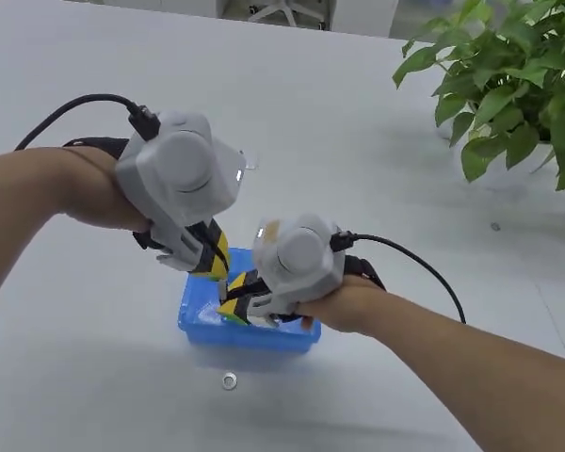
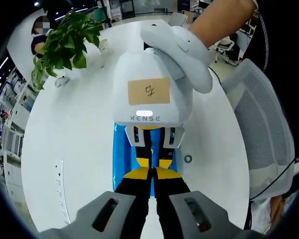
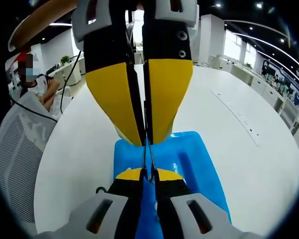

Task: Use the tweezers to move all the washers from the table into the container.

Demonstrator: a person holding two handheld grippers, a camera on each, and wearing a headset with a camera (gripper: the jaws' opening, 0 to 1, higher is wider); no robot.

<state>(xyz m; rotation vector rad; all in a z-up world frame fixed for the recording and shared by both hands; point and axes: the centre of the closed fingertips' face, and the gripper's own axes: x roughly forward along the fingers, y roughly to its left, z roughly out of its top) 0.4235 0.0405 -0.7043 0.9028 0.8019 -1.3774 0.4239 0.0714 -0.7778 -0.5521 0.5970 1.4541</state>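
Above the container (image 3: 194,154), the left tool (image 2: 152,174) and right tool (image 3: 148,175) both pinch the tweezers (image 3: 146,152), whose length runs between them.

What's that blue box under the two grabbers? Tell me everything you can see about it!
The blue container is a shallow rectangular box with rounded corners. It looks like smooth plastic and is open on top. It sits flat on the white table. The left gripper and right gripper hang over its opening and hide most of the inside, so its contents cannot be told. One washer lies near its front wall, not touching it.
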